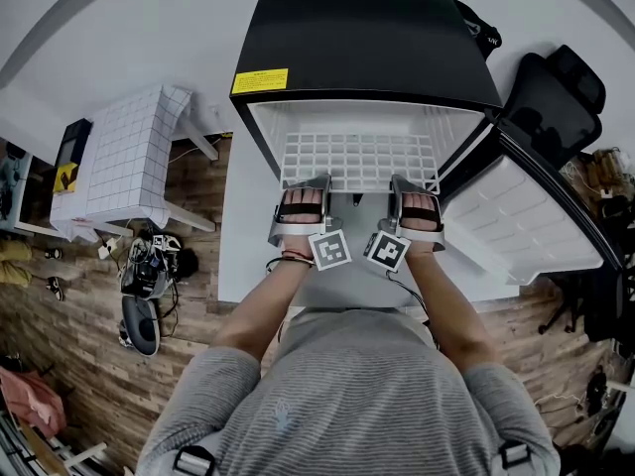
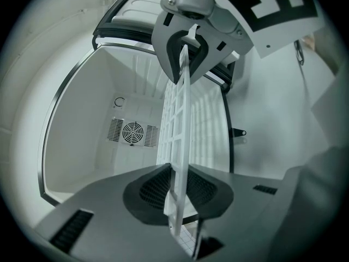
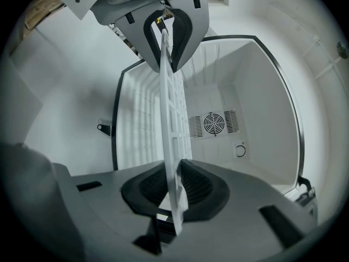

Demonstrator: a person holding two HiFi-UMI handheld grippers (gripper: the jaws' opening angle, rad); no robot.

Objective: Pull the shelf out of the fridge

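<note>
A small black fridge (image 1: 367, 43) stands with its door (image 1: 526, 216) swung wide to the right. Its white grid shelf (image 1: 362, 159) lies level in the cabinet, front edge toward me. My left gripper (image 1: 306, 181) is shut on that edge at the left, my right gripper (image 1: 409, 181) on it at the right. In the left gripper view the shelf (image 2: 177, 130) runs edge-on between my pressed pads (image 2: 150, 189), with the right gripper (image 2: 182, 48) clamped further along. The right gripper view shows the shelf (image 3: 173, 124) pinched the same way, and the left gripper (image 3: 168, 31) beyond.
A fan vent (image 3: 214, 123) sits in the fridge's back wall. A white tiled table (image 1: 129, 157) stands to the left, with cables and gear (image 1: 149, 266) on the wood floor. A black chair (image 1: 551, 97) is behind the open door.
</note>
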